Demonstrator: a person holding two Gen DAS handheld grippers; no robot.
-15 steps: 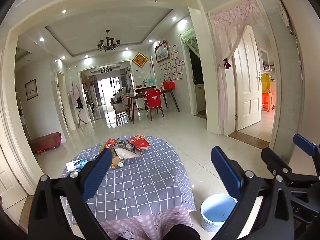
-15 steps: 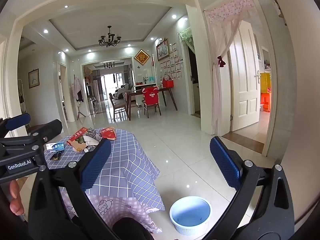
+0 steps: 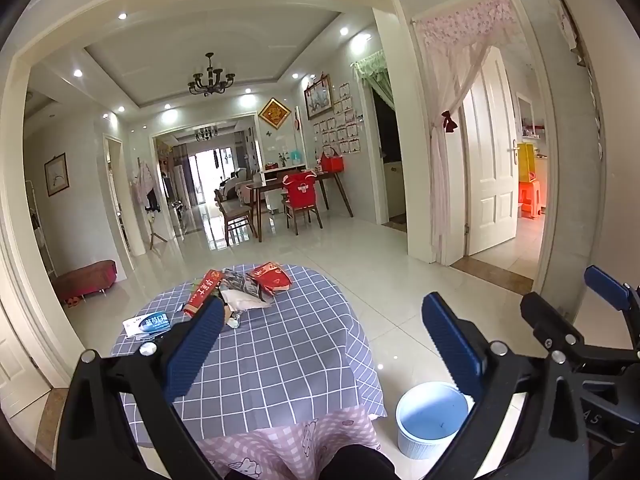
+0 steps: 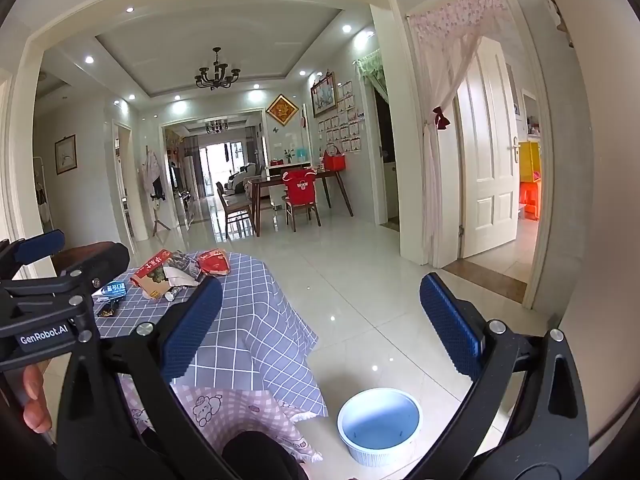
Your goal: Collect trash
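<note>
A pile of trash lies at the far side of a table with a grey checked cloth (image 3: pixel 280 352): a red wrapper (image 3: pixel 274 277), a red box (image 3: pixel 202 294), crumpled paper (image 3: pixel 244 300) and a blue-white packet (image 3: pixel 148 323). The pile also shows in the right wrist view (image 4: pixel 180 270). A light blue bin (image 3: pixel 432 416) stands on the floor right of the table, also in the right wrist view (image 4: pixel 380 420). My left gripper (image 3: pixel 320 340) is open and empty above the table's near side. My right gripper (image 4: pixel 316 324) is open and empty, over the floor and bin.
White tiled floor (image 3: pixel 380 264) stretches ahead to a dining table with chairs (image 3: pixel 296 196). A white door (image 3: pixel 492 160) stands open at the right. A red bench (image 3: pixel 84 280) sits at the left wall. A pink cloth (image 4: pixel 224 404) hangs under the checked one.
Both grippers have drifted slightly; the views are almost the same. Both remain open and empty.
</note>
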